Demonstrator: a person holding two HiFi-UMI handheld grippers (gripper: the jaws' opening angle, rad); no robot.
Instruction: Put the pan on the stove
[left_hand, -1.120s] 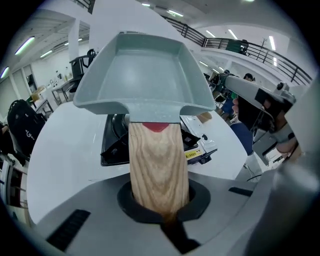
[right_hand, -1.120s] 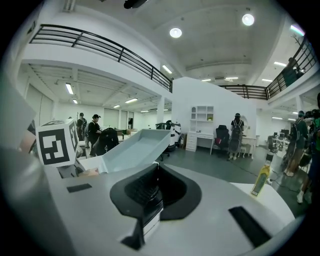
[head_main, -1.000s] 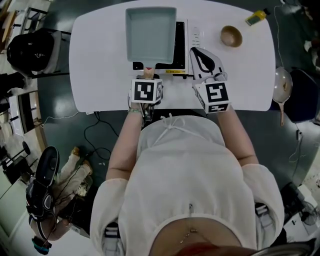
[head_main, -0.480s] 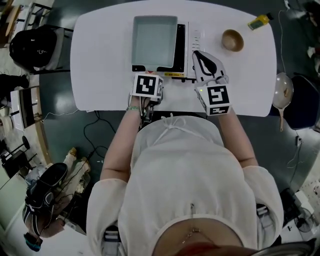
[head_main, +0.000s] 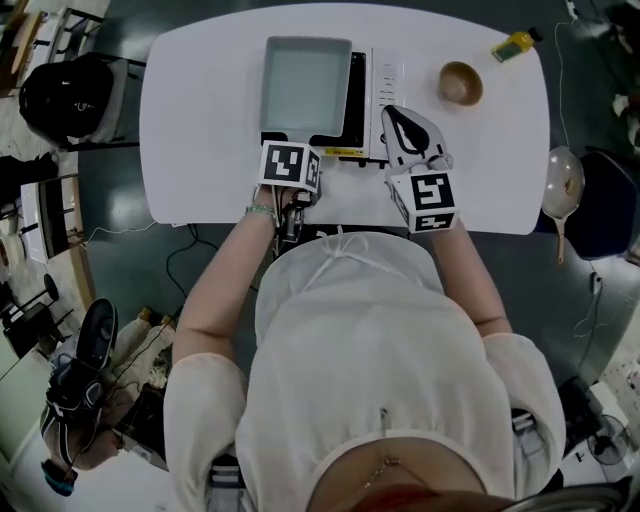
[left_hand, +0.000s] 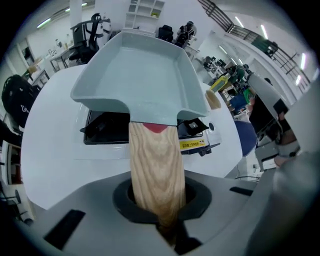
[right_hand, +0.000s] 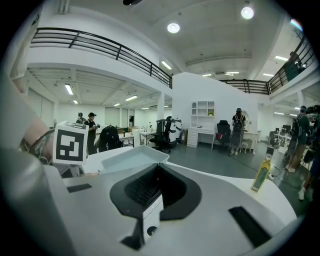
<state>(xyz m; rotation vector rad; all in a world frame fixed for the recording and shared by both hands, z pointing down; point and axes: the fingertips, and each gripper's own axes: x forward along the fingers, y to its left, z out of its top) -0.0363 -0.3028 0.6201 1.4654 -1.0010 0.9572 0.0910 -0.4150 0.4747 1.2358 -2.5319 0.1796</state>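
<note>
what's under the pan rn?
The stove: its black top shows along the right and near edges of the pan. The rest of it is covered, so whether the two touch can't be seen.

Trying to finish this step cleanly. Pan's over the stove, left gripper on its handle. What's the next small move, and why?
Probably open the left gripper: it is shut on the wooden handle, and the pan already lies squarely over the black stove, apparently set down.
</note>
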